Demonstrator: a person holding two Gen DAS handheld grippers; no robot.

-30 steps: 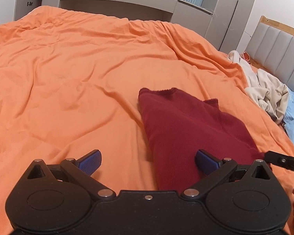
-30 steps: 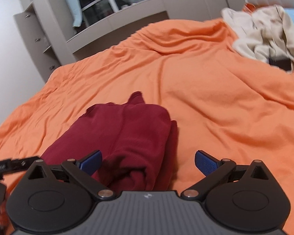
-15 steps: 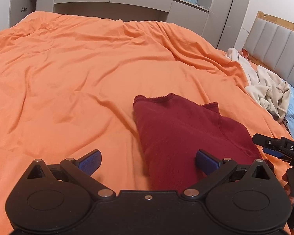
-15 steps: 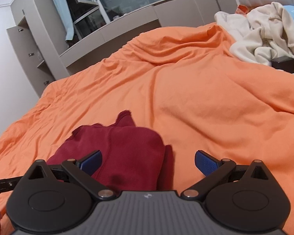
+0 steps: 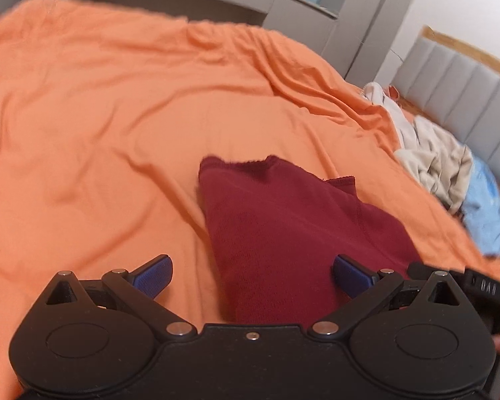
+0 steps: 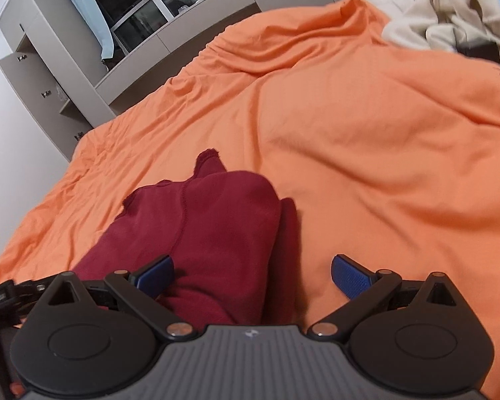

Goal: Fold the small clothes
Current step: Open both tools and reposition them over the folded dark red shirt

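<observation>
A dark red garment (image 5: 293,233) is seen lying on the orange bed cover (image 5: 100,126), already doubled over on itself, with a stitched seam and a frayed corner showing at its far end. It is placed toward the near side of the bed, presumably so that both tools can reach it.

The left gripper (image 5: 252,275) is held spread wide, nothing being pinched; the garment's near left edge lies between its 2 blue pads. The right gripper (image 6: 252,275) is likewise spread and empty, and the garment's thicker right fold (image 6: 216,233) is framed between its pads. The 2 tools are positioned on opposite sides of the cloth, an arrangement judged suited to a further fold or a final smoothing.

A heap of pale clothes (image 5: 436,163) is left near the padded headboard (image 5: 466,93), well apart from the red piece, probably awaiting its turn.
</observation>
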